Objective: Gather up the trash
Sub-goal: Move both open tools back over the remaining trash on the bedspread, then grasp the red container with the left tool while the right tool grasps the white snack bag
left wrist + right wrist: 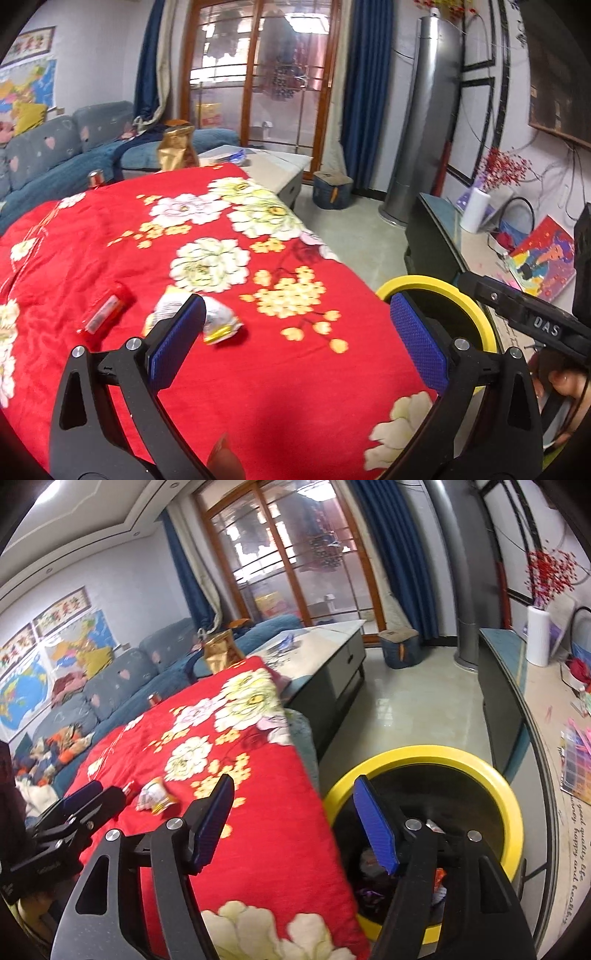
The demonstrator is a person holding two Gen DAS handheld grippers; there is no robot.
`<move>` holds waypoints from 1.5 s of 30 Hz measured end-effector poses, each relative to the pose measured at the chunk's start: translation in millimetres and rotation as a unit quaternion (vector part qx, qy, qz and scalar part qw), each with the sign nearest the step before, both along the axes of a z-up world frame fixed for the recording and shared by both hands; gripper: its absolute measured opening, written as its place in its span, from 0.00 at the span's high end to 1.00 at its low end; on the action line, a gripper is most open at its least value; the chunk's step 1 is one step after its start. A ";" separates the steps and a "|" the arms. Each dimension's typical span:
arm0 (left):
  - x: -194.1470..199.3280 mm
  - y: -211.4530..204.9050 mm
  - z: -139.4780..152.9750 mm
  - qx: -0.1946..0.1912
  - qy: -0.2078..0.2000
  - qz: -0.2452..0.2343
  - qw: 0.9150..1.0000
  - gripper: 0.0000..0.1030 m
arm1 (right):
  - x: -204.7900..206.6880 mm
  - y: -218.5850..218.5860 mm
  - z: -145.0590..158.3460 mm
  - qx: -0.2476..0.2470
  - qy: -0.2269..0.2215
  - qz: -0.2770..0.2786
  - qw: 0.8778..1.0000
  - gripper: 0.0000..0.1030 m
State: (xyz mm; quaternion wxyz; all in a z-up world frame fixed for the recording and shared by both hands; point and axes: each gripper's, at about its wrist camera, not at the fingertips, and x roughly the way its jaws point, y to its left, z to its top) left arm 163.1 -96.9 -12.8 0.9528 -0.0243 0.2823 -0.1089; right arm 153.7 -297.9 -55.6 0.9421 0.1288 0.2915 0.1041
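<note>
Hovering over the red floral blanket [258, 369], the left gripper [295, 339] gapes wide and empty, a crumpled white wrapper [218, 321] just beyond; the right gripper [295, 823], also wide and empty, straddles the yellow-rimmed bin [509, 812] edge

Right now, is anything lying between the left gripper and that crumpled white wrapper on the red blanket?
Nothing visible. The left gripper is open with the crumpled white wrapper just past its left finger; only the red blanket lies between.
</note>
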 end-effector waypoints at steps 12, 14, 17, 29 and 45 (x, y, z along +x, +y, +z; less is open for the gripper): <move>-0.3 63.2 -3.6 -0.006 -0.001 0.074 0.997 0.11 | 4.7 50.0 1.7 -0.017 0.003 0.057 0.998 0.34; -0.1 75.1 -4.2 -0.008 0.001 0.087 0.996 0.11 | 8.1 61.8 0.7 -0.019 0.006 0.074 0.997 0.34; 1.1 95.2 -6.1 -0.013 0.005 0.109 0.994 0.11 | 12.8 78.1 -0.5 -0.020 0.010 0.091 0.996 0.34; 0.5 144.0 -18.4 -0.023 0.021 0.153 0.988 0.11 | 28.5 136.0 -7.6 -0.030 0.030 0.146 0.988 0.34; 18.3 199.5 -51.0 -0.057 0.076 0.185 0.978 0.11 | 68.0 194.2 -37.5 -0.086 0.068 0.191 0.975 0.34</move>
